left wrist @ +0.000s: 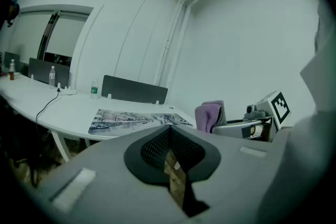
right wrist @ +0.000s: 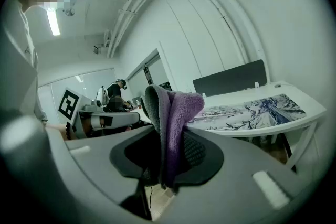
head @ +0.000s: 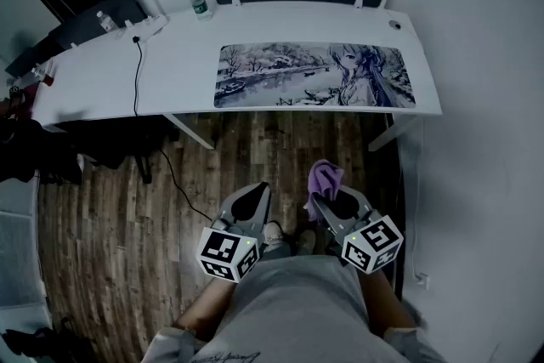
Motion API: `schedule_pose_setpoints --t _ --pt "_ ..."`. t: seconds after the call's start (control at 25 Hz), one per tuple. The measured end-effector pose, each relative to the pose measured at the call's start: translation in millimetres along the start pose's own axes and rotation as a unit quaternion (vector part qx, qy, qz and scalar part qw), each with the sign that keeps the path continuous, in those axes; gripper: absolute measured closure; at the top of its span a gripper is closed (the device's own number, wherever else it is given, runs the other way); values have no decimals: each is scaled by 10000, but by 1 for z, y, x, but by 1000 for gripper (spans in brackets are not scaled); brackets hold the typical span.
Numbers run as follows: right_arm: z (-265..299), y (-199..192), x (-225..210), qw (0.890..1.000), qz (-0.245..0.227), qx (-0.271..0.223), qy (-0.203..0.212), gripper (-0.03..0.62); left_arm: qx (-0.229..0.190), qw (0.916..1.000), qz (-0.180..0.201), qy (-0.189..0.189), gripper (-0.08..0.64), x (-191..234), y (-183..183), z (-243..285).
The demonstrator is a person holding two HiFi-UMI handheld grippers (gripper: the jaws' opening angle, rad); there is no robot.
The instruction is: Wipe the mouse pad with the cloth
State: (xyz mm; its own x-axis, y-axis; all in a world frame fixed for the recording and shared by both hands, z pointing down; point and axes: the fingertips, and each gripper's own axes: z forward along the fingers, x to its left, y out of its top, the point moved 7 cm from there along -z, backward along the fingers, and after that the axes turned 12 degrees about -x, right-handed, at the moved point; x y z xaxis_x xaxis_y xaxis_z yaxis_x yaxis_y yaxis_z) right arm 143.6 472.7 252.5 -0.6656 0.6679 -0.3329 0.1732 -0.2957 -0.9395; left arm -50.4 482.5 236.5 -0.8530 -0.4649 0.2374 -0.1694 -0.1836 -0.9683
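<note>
White desk (head: 178,64) against the far wall, wood floor (head: 110,208) in front, person standing back from it. Mouse pad (head: 314,76) with a wintry illustration lies flat on the right half of the desk, near its front edge, nothing on top of it. Water bottle (head: 198,2) and power strip (head: 146,30) sit far-left on the desk, and a cable (head: 136,76) runs down off the near edge. All are well apart from the pad.

Right gripper (head: 327,201) is held low near the body, over the floor, jaws clamped on the purple cloth (head: 325,178). The right gripper view shows the cloth (right wrist: 170,113) folded, pinched between the jaws and sticking up past the tips. Left gripper (head: 252,196) is just beside it to the left, jaws pressed together at the tips with nothing between them, confirmed in the left gripper view (left wrist: 169,129).

Step, as a judgement: cloth is already in hand and wiping has not started; this is the carry toward the desk. Cloth and pad are well apart.

Next move likely calls for raising the right gripper forward over the desk edge, lowering the free end of the cloth flat onto one end of the pad, then sweeping along its length with light pressure. The left gripper could press a pad corner so it doesn't slide.
</note>
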Motion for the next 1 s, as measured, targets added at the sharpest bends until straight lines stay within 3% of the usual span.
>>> schedule_pose_setpoints --t 0.64,1.0 --pt "27 3 14 9996 -151 -17 -218 477 -70 9998 -153 -90 542 18 4 -4" --pt "47 5 23 9994 16 -230 -260 472 -67 9998 -115 -144 541 44 9 -8"
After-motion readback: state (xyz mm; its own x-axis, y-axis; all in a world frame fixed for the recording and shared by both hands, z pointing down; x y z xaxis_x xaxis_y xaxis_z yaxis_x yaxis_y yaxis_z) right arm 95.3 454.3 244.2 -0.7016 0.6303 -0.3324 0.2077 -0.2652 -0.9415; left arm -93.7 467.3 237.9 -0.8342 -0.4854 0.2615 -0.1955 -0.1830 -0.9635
